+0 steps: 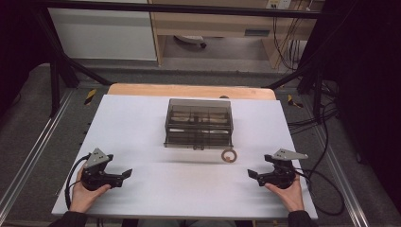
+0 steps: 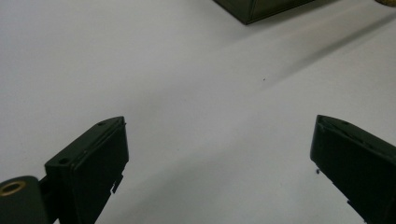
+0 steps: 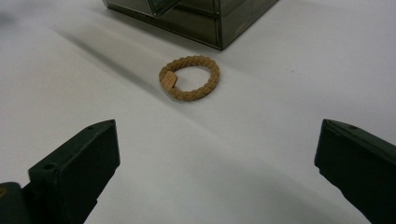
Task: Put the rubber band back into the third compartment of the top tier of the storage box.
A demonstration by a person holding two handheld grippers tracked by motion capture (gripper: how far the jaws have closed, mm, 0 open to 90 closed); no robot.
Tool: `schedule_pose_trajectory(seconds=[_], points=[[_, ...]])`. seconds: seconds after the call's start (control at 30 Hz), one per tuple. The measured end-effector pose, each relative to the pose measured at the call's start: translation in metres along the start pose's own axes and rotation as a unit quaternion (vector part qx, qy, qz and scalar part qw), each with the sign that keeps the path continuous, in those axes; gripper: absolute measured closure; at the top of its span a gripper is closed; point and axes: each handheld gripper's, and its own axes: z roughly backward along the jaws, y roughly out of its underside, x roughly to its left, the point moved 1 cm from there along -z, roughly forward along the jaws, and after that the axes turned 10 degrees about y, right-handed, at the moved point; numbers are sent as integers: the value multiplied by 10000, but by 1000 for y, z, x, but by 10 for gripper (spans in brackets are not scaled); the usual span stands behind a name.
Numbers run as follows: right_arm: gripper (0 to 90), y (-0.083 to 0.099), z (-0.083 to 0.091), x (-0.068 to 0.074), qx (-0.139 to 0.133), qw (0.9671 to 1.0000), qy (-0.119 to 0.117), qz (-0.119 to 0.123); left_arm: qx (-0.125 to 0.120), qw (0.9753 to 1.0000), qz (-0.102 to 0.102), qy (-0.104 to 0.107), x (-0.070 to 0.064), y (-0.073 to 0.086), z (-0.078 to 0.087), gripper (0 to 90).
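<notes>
A smoky transparent plastic box (image 1: 199, 124) with a shut lid and inner compartments stands mid-table. A tan braided ring (image 1: 229, 155) lies flat just off its front right corner. In the right gripper view the braided ring (image 3: 189, 78) is ahead of the jaws, with the box (image 3: 205, 16) behind it. My right gripper (image 1: 252, 174) rests near the front right, open and empty, pointing left. My left gripper (image 1: 127, 173) rests at the front left, open and empty, pointing right. A corner of the box (image 2: 254, 9) shows at the top of the left gripper view.
The white tabletop (image 1: 142, 127) spreads wide around the box, with a wooden edge (image 1: 189, 90) at the back. Black frame bars and cables (image 1: 312, 123) run beside the table on the right. A person's hands hold both grippers at the front edge.
</notes>
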Motion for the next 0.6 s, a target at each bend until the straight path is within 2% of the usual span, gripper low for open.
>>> schedule_pose_trajectory(seconds=[0.6], points=[[8, -3, -1, 2, -10, 10000, -19, -2, 29, 10000, -24, 74, 1, 2, -2, 46]])
